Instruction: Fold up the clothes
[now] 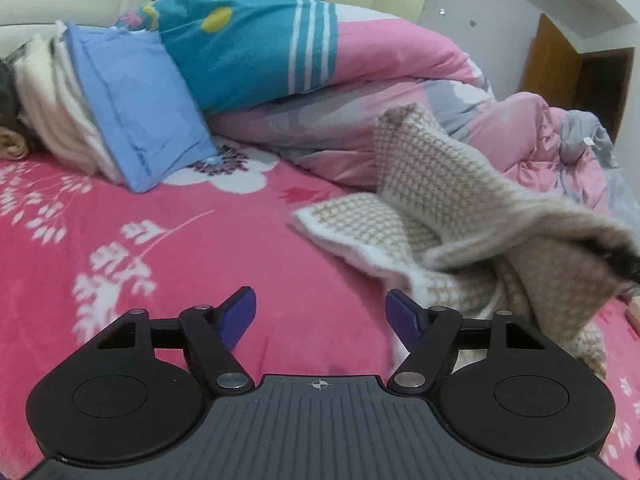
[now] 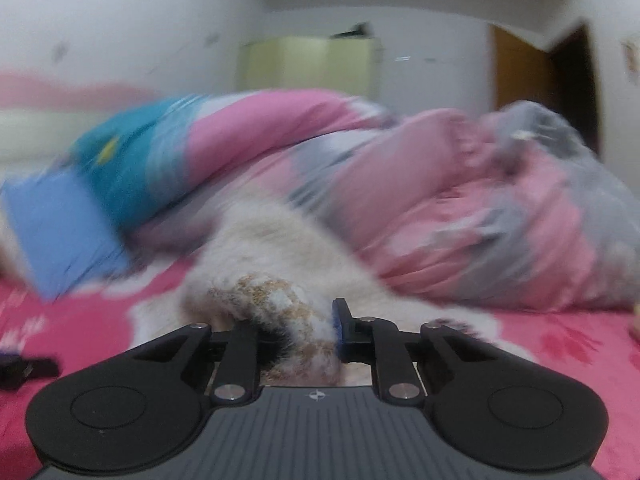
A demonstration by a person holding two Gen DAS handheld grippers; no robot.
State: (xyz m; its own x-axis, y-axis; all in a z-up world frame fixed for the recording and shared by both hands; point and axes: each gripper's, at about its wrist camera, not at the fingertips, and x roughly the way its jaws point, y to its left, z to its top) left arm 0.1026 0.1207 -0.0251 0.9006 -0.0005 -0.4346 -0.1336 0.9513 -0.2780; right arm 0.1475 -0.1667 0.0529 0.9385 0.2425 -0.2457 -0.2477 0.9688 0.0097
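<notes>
Right wrist view: right tool (image 2: 294, 330) pinches the knit sweater (image 2: 264, 300), bunched on the bed (image 1: 120, 216) at the spread, empty left tool's (image 1: 320, 312) two o'clock; fuzzy knit may slip.

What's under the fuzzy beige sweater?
Under the beige sweater you can see the pink flowery bedsheet. The right claw pinches one bunched part. Anything beneath the middle is covered.

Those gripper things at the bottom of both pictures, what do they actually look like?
Both look alike. The left gripper has a ribbed grey body with a small crosshair mark, two round black discs, black linkage arms with silver rivets, and blue-purple finger pads. The right gripper has the same build. No cables or sleeves show.
</notes>
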